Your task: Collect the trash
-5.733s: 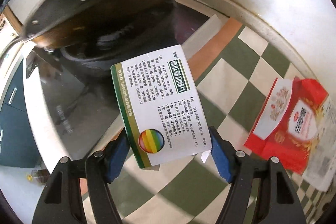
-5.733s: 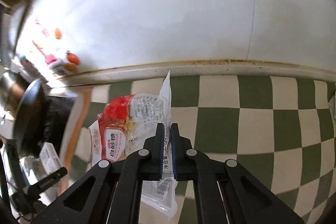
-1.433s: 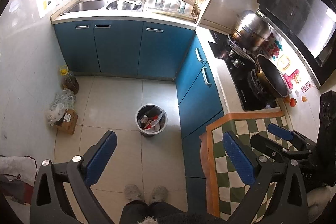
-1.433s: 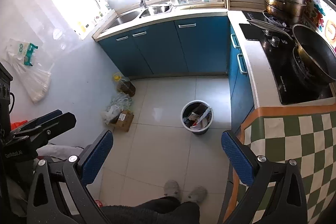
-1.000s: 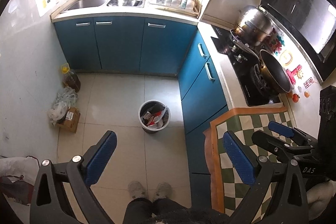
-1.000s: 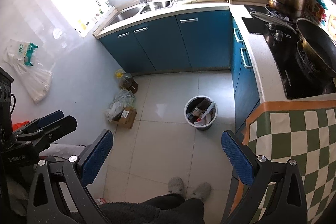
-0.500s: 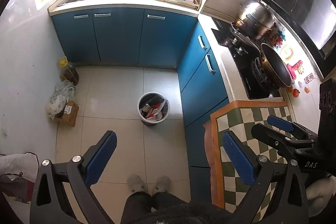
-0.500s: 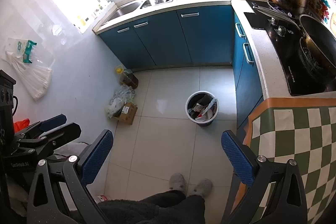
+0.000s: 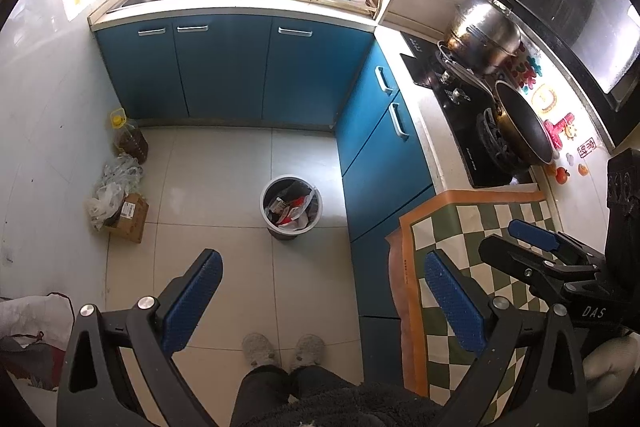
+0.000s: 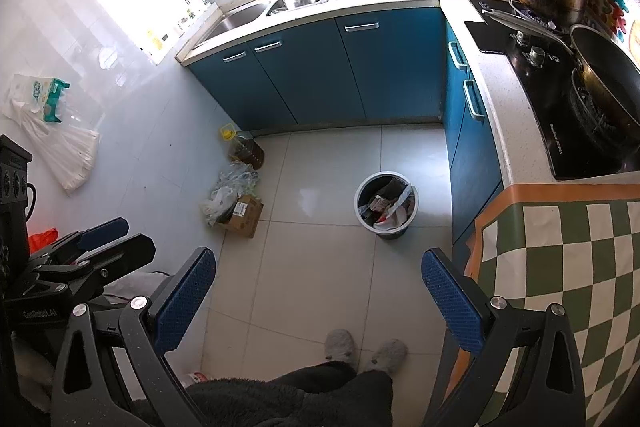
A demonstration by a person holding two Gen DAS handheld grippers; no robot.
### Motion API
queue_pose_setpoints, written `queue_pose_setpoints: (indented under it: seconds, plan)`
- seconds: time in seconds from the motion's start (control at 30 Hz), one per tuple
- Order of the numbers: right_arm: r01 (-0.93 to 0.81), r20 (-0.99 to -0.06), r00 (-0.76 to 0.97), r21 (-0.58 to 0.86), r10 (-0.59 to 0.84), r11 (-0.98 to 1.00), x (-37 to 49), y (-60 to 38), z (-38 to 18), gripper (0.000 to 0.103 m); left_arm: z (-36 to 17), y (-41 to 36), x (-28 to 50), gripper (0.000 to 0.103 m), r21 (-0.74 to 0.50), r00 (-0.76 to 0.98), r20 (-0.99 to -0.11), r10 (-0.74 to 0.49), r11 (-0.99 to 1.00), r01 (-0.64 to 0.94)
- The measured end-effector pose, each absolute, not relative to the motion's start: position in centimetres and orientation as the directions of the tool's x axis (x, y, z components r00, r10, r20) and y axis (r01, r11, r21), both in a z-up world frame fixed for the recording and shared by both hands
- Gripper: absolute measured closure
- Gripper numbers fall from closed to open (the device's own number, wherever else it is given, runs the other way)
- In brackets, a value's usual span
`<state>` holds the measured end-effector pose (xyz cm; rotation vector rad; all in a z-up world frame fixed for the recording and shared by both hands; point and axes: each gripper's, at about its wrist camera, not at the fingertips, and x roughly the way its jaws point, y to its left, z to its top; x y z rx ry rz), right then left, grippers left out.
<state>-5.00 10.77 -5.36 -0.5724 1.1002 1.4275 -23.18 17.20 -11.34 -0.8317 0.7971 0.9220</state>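
Note:
A round grey trash bin (image 9: 291,207) stands on the tiled floor far below, holding red and white wrappers and a box. The same bin (image 10: 386,205) shows in the right wrist view. My left gripper (image 9: 323,289) is held high above the floor, open, nothing between its blue pads (image 9: 452,303). My right gripper (image 10: 318,297) is also open and empty, at a similar height. The right gripper (image 9: 536,243) appears in the left wrist view over the checkered mat (image 9: 472,227). The left gripper (image 10: 88,247) appears at the left of the right wrist view.
Blue cabinets (image 9: 224,67) run along the back and right. The stove holds a wok (image 9: 524,125) and a steel pot (image 9: 482,35). A cardboard box with bags (image 9: 120,205) and an oil bottle (image 9: 130,143) sit by the left wall. A person's slippered feet (image 9: 280,347) stand below.
Both grippers held trash 5.7 s ago, a medicine box on the left and a sugar bag on the right; now both are open and empty. Over the last second the views shift only slightly.

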Motion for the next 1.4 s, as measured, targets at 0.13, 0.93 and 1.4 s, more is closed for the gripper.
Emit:
queue_pose_setpoints:
  seconds: [0.13, 0.93, 1.4]
  plan:
    - [-0.949, -0.854, -0.196, 0.289, 0.482, 0.127, -5.04, 10.64, -5.43, 0.0, -11.45, 17.3, -23.2, 0.0, -0.26, 0.387, -0.856, 0.343, 0.362, -0.895]
    - [-0.945, -0.854, -0.207, 0.301, 0.478, 0.13, -5.43, 10.25, -5.6, 0.0, -11.54, 16.54, -23.26, 0.0, -0.299, 0.42, -0.846, 0.328, 0.36, -0.884]
    - [-0.943, -0.854, -0.21, 0.306, 0.477, 0.133, -5.24, 10.27, -5.74, 0.0, -11.53, 16.48, -23.27, 0.0, -0.299, 0.419, -0.846, 0.329, 0.359, -0.884]
